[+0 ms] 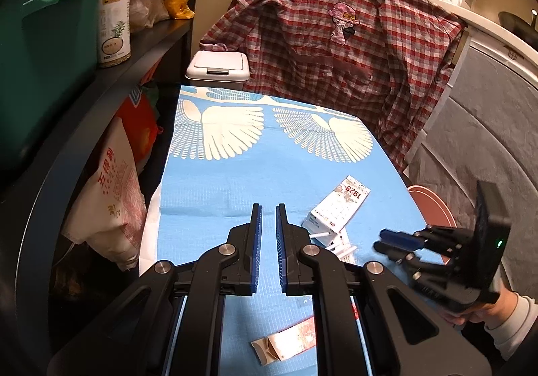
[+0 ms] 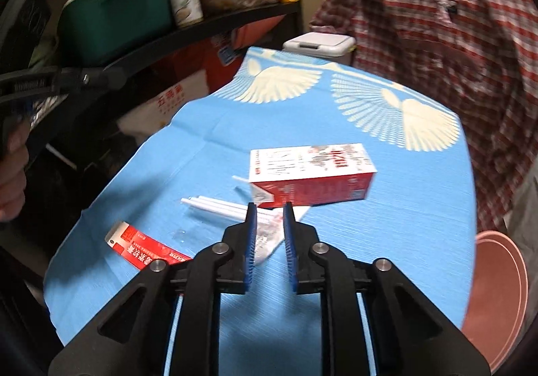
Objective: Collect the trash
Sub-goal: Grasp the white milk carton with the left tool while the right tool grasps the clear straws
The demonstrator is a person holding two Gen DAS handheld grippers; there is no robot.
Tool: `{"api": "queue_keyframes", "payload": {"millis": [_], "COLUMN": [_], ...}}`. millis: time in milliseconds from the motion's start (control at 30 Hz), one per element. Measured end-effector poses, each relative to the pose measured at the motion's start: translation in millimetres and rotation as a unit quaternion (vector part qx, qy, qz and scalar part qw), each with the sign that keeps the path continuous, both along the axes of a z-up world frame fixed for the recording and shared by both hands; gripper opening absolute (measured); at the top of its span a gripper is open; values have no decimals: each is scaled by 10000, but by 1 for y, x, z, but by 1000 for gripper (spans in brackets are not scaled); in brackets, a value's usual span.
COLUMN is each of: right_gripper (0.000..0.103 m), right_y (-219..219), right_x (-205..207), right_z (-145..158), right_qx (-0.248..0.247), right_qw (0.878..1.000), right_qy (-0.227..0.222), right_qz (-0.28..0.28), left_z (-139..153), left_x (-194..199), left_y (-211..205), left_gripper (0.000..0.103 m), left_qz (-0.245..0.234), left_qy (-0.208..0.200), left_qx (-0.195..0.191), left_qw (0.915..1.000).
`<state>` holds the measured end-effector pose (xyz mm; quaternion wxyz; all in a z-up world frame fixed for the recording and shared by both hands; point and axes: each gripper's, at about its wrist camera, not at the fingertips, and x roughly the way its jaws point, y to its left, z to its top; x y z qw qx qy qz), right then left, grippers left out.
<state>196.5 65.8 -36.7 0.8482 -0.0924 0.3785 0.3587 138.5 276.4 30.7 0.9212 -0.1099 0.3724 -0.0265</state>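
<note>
A: Where is the carton (image 2: 311,176) seen?
B: On the blue cloth (image 2: 386,241), straws (image 2: 218,206) beside it, partly hidden by the right gripper (image 2: 270,208).
A: Grippers?
B: Both narrowly parted, nothing held; left gripper (image 1: 268,208) beside the carton.

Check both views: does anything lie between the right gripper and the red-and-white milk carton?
Yes. A bundle of white paper straws in a clear wrapper lies just before the right gripper, short of the red-and-white milk carton.

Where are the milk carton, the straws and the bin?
Milk carton (image 2: 312,167): right wrist view, top face.
Straws (image 2: 215,204): right wrist view, middle of the white bundle.
Bin (image 1: 218,65): left wrist view, lid.
</note>
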Motion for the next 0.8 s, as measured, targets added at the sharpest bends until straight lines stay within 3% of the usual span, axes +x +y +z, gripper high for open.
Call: {"api": "queue_keyframes", "payload": {"millis": [167,433,533,667,800], "right_gripper": [41,42,36,15,7], "right_y": [19,36,37,31,24], "right_x": [-3,-3,-3,-2,-7], "right_z": [-16,-28,-30,-31,-29], "right_qx": [-396,-754,-805,-846,-830], "right_qw": [9984,9941,9932,9920,9901], "right_qy": [-182,-385,-410,-401,-418], "right_qz": [374,673,741,852,1050], "left_z": [-4,-12,-16,-19,-24], "left_x": [6,16,22,29,36], "left_y": [6,6,4,4,4], "left_gripper": [9,9,9,9,9], "left_qz": [44,7,-20,-43,-37], "left_qy": [29,111,150,186,239], "left_qx": [-83,-130,-140,-173,-236], "left_qw": [10000,9999,9998,9997,9994]}}
